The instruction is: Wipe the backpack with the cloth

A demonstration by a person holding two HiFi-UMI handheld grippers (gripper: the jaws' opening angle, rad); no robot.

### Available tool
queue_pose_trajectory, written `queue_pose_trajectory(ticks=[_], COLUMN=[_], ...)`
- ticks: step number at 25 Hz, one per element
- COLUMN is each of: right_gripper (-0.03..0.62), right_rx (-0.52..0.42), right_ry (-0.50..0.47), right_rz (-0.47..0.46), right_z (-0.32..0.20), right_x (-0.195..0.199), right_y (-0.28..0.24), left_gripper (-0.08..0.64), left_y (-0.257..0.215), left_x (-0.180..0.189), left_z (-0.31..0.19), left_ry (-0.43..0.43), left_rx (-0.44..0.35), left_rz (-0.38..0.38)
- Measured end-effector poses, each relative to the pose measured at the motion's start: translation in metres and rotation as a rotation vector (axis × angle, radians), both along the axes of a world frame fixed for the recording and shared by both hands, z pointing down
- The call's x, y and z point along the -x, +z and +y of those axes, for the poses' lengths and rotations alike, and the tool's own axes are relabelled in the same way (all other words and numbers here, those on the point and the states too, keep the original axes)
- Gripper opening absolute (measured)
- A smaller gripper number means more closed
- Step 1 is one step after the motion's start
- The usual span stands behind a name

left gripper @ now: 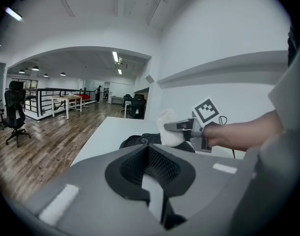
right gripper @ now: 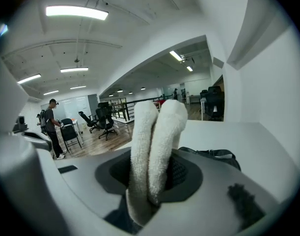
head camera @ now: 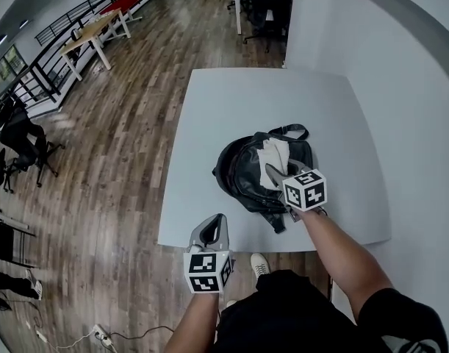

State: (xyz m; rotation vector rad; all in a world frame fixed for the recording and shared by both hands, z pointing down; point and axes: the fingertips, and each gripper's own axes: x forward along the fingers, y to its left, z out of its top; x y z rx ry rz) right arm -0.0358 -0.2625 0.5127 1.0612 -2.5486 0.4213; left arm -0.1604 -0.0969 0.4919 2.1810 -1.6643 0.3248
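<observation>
Stood at a pale grey surface in a wood-floored office, with desks and black chairs further back. Had a black backpack lying on that surface, toward its near side, strap end pointing away. Held a white cloth on top of the backpack, folded and pinched between the closed jaws of the right gripper. Held the left gripper by the surface's near edge, apart from the backpack, jaws closed together on nothing.
</observation>
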Motion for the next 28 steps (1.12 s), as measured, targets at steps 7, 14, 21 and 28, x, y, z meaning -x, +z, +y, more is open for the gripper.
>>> queue_pose_trajectory(ticks=[7, 14, 21, 28], right_gripper=[0.127, 0.127, 0.127, 0.127], right_rx=[0.084, 0.099, 0.106, 0.107], right_ry=[0.019, -0.037, -0.062, -0.042], right_rz=[-0.016, -0.002, 0.019, 0.027], right_z=[-0.086, -0.116, -0.138, -0.147], right_x=[0.046, 0.075, 0.083, 0.071], right_y=[0.046, 0.067, 0.081, 0.083], left_gripper=[0.008, 0.008, 0.008, 0.008], left_y=[0.022, 0.029, 0.039, 0.043], left_x=[0.013, 0.024, 0.029, 0.022], left_z=[-0.026, -0.034, -0.056, -0.071], left_ry=[-0.034, -0.091, -0.102, -0.073], left_rx=[0.052, 0.095, 0.103, 0.109], left_rz=[-0.106, -0.11, -0.107, -0.1])
